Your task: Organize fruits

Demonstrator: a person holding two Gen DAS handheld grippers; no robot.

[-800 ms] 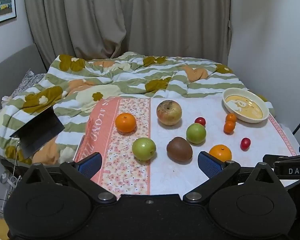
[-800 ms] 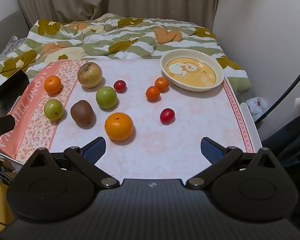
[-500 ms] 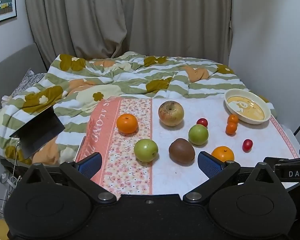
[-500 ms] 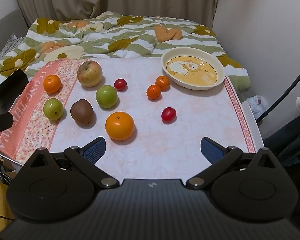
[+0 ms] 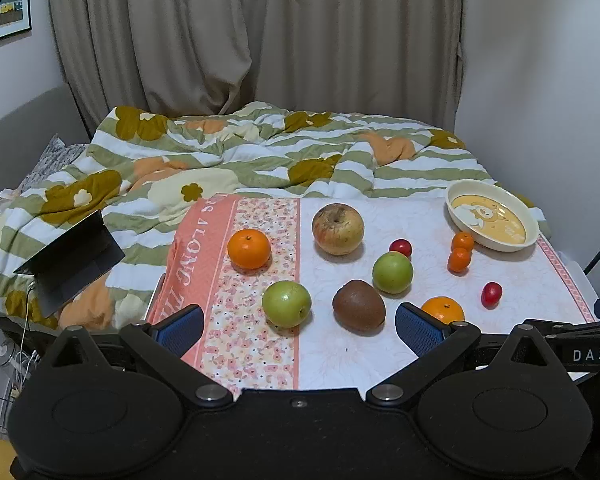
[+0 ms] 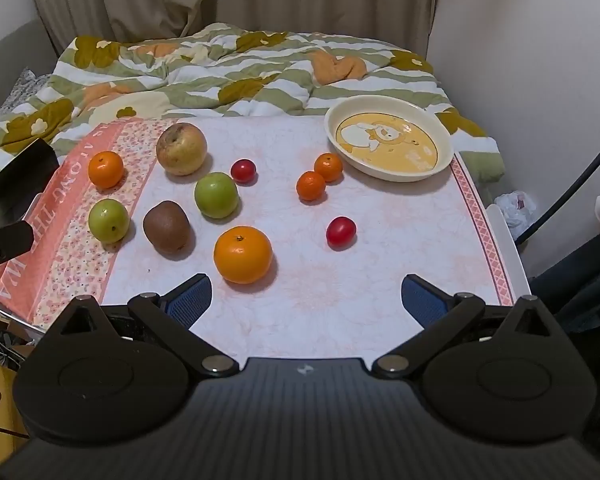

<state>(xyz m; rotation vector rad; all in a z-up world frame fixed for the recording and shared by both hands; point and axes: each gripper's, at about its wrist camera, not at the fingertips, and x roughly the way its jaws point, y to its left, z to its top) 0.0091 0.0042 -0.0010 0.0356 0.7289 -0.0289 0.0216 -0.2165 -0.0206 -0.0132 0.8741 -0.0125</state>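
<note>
Right gripper point(image 6: 306, 300) agape above table point(image 6: 380, 240)

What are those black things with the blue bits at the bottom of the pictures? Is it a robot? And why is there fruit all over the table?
It is not a robot. A person holds one tool in each hand, and each has a camera looking forward along its two fingers. One picture comes from the left hand-held gripper, the other from the right hand-held gripper. The blue bits are the soft pads on the fingers. Both tools are open and hold nothing.

On the table lie a big apple, two green fruits, a brown kiwi, two oranges, two tiny oranges and two little red tomatoes. The dish with a cartoon animal has no fruit in it yet. Behind the table is a bed with a flowery blanket.
</note>
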